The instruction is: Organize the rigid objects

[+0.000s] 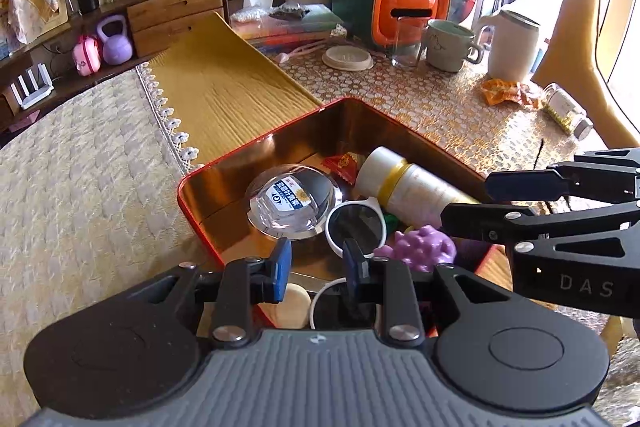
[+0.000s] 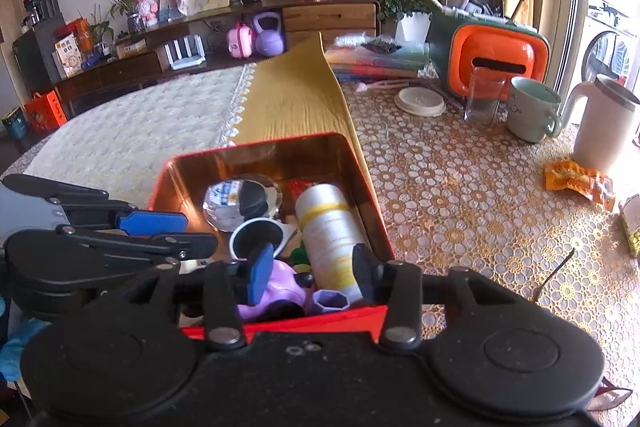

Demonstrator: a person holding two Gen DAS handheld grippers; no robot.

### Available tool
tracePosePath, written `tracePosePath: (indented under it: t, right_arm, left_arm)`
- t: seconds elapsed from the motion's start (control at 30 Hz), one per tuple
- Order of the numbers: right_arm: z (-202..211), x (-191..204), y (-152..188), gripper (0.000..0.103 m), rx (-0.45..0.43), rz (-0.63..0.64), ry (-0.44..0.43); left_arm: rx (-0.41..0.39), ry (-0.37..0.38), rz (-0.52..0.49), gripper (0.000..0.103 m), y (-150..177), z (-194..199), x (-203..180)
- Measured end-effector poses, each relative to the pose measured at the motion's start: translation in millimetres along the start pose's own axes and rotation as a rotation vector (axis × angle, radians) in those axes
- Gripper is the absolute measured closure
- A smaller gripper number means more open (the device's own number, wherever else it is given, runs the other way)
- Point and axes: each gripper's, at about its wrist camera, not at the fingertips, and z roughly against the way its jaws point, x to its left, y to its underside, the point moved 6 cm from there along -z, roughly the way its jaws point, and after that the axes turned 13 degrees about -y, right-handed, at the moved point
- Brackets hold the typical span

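Observation:
A red tin box (image 1: 256,141) (image 2: 256,151) with a shiny gold inside stands on the table. In it lie a clear dome paperweight (image 1: 294,201) (image 2: 236,203), white sunglasses (image 1: 356,223) (image 2: 256,233), a white bottle with a yellow band (image 1: 408,187) (image 2: 330,227) and a purple toy (image 1: 420,247) (image 2: 280,291). My left gripper (image 1: 316,265) hangs open over the box's near end, above the sunglasses, holding nothing. My right gripper (image 2: 312,273) is open over the box's near edge, above the purple toy. Each gripper shows in the other's view (image 1: 520,211) (image 2: 152,231).
On the patterned cloth behind stand an orange and green case (image 1: 400,11), a glass (image 1: 406,43), a mug (image 1: 450,45), a white jug (image 1: 512,45), a round lid (image 1: 347,58), an orange wrapper (image 1: 506,93) and a small jar (image 1: 568,111). A yellow runner (image 1: 224,87) lies behind the box.

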Motion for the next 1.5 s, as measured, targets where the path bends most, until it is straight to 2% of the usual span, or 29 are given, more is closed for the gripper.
tracePosePath:
  t: [0.2,0.33,0.53,0.7,0.73,0.8,0.83,0.9,1.03,1.23,1.33,1.5]
  right_arm:
    - [17.7,10.1,-0.1,0.058,-0.023,0.003,-0.016]
    - [31.3,16.5,0.6,0.053,-0.045,0.000,-0.024]
    - [48.8,23.0,3.4,0.050,-0.071,-0.013,-0.037]
    - [64.1,27.2,5.8,0.046,-0.094,-0.026,-0.047]
    - [66.7,28.1,6.1,0.046,-0.097,-0.032,-0.056]
    - [72.5,32.0,7.8,0.045,-0.104,-0.025,-0.062]
    - [75.1,33.9,8.3,0.044,-0.106,-0.018,-0.063]
    - [80.5,38.5,9.2,0.040,-0.114,-0.007,-0.067]
    - [93.3,46.4,9.8,0.036,-0.140,0.010,-0.070]
    - [111.0,57.5,12.7,0.021,-0.176,0.039,-0.081]
    - [118.2,63.5,15.2,0.017,-0.191,0.057,-0.081]
    - [128.6,70.2,19.8,0.004,-0.215,0.059,-0.083]
  left_arm:
    - [-0.036,-0.007,0.019,0.076,-0.3,25.9,4.3]
    - [-0.057,-0.006,0.034,0.075,-0.6,44.4,6.1]
    - [-0.091,-0.022,0.045,0.075,0.5,70.1,7.2]
    - [-0.103,-0.002,0.081,0.075,3.0,90.5,8.5]
    - [-0.107,0.002,0.083,0.072,4.2,94.5,8.1]
    - [-0.120,-0.003,0.086,0.053,6.1,102.2,7.5]
    - [-0.132,-0.009,0.089,0.038,7.1,106.1,7.8]
    - [-0.166,-0.029,0.092,0.037,8.8,114.8,8.7]
    - [-0.172,-0.012,0.111,0.036,12.6,126.1,10.1]
    - [-0.197,-0.011,0.146,0.018,18.9,143.5,17.0]
    - [-0.201,0.003,0.161,0.018,23.0,151.0,18.9]
    - [-0.183,0.021,0.204,0.007,31.5,159.4,23.7]
